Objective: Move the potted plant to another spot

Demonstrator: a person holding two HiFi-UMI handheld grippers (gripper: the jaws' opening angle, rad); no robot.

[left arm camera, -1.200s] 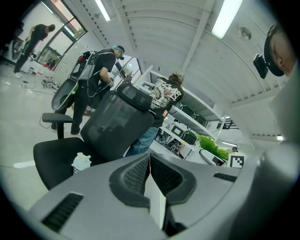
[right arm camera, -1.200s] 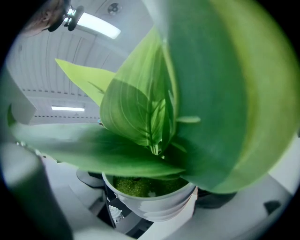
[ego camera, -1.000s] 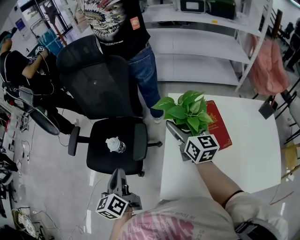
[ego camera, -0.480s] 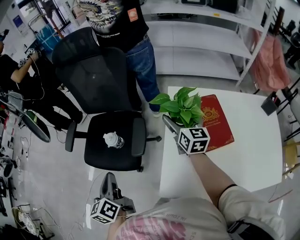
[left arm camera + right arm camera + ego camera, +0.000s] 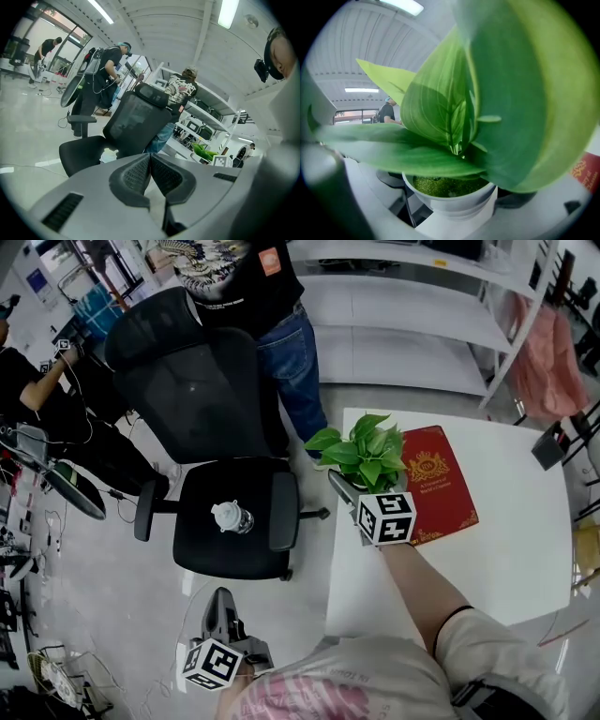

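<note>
Right gripper view showed the right gripper (image 5: 347,486) with its jaws parted round the potted plant (image 5: 454,199), not yet clamped.

One pad sat against or just beside the white pot's right wall, while the other jaw stood clear on the left with a gap showing. The left gripper (image 5: 150,174) hung closed on nothing, low beside the office chair (image 5: 230,521). The pot looked small, stiff, smooth and probably light. A firm squeeze low on the wall below the rim seemed the safest hold, since the broad leaves (image 5: 361,451) were soft and would bruise. The plant stood near the table's (image 5: 525,549) far left corner, at the left edge of a red book (image 5: 441,488).
</note>
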